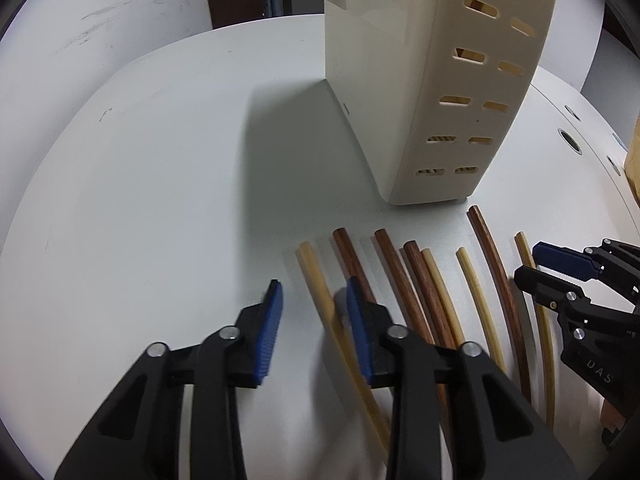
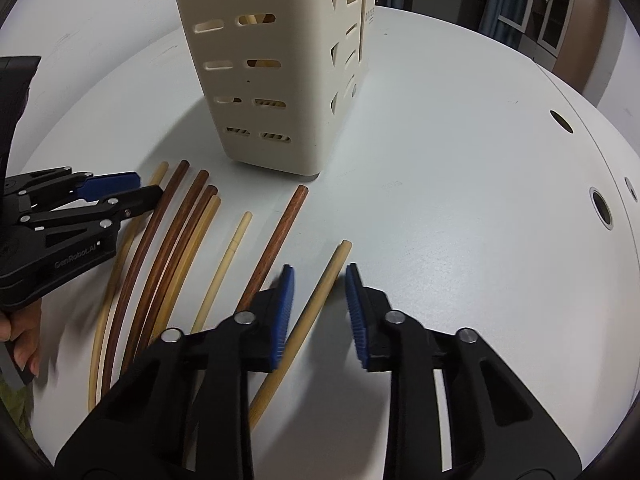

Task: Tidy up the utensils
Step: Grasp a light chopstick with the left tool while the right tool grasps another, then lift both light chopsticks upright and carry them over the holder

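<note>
Chopsticks lie fanned out on the white table [image 2: 460, 184], pale and dark brown ones mixed, their far ends pointing toward the cream slotted holder [image 2: 256, 68] that stands upright just beyond them. The step in hand looks like the pickup, one stick per gripper, with the holder as the likely goal. The right gripper [image 2: 320, 312] straddles the rightmost pale chopstick [image 2: 316, 312]; its blue pads stand apart, the left pad close against the stick and the right pad clear of it, so nothing is pinched yet. The left gripper [image 1: 314, 328] sits at the left end of the row over the leftmost pale chopstick [image 1: 320, 292]; its jaws are also spread, the stick passing between the pads close to the right one, which also overlaps the dark chopstick [image 1: 352, 260] beside it. Whether that pad touches either stick cannot be told. A hand [image 2: 24, 328] grips the left tool at the near left edge of the right wrist view. Next, each claw would need to close squarely on its single stick, the left one taking care not to catch the dark neighbour, then lift and tip the stick upright toward the holder's open top, which is out of frame.
</note>
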The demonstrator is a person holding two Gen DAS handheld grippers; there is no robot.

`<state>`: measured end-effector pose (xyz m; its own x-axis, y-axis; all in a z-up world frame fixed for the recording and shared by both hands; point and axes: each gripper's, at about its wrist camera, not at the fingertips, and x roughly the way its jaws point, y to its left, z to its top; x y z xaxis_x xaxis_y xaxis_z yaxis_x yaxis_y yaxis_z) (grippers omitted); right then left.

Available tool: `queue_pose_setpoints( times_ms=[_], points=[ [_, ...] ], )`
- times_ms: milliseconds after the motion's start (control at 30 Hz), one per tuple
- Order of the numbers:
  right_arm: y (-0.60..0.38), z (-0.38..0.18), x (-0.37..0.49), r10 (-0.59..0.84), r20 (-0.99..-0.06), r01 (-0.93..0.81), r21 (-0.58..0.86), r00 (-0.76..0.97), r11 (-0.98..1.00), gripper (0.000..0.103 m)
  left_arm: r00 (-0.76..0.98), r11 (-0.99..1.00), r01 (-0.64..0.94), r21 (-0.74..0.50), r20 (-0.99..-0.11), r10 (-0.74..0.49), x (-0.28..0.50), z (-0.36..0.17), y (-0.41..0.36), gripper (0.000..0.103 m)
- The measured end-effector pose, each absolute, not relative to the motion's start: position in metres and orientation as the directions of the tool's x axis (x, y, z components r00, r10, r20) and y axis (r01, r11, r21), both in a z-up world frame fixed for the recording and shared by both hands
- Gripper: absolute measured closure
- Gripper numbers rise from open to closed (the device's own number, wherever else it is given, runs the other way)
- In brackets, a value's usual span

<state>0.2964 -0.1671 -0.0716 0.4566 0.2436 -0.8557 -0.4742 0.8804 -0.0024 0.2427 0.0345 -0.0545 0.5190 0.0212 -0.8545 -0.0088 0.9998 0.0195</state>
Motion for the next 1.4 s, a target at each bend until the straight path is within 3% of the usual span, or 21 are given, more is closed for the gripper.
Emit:
queue_pose_setpoints(
  times_ms=[100, 233, 367, 633, 1400],
  points=[
    [-0.165, -0.071, 0.296, 0.252, -0.859, -0.488, 0.003, 0.446, 0.873, 0.093, 0.512, 0.999, 0.01, 0.036, -0.858, 0.025, 0.248, -0.054, 0.03, 0.092],
    [-0.167, -0.071, 0.3, 0.275, -0.852, -0.479, 0.034, 0.445, 0.877, 0.097, 0.502, 0.999, 0.032, 0.028, -0.865, 0.008, 0.25, -0.053, 0.031, 0.097],
    [-0.175, -0.066, 0.309, 0.311, -0.831, -0.463, 0.073, 0.462, 0.883, 0.097, 0.517, 1.0, 0.024, 0.017, -0.856, 0.002, 0.247, -0.045, 0.036, 0.097],
    [-0.183, -0.01, 0.306, 0.402, -0.719, -0.473, 0.115, 0.568, 0.874, 0.097, 0.651, 0.999, 0.027, -0.028, -0.758, -0.039, 0.231, 0.016, 0.041, 0.097],
    [-0.178, 0.094, 0.285, 0.493, -0.482, -0.519, 0.09, 0.725, 0.85, 0.097, 0.855, 0.997, 0.036, -0.066, -0.515, -0.065, 0.202, 0.119, 0.024, 0.097]
  ],
)
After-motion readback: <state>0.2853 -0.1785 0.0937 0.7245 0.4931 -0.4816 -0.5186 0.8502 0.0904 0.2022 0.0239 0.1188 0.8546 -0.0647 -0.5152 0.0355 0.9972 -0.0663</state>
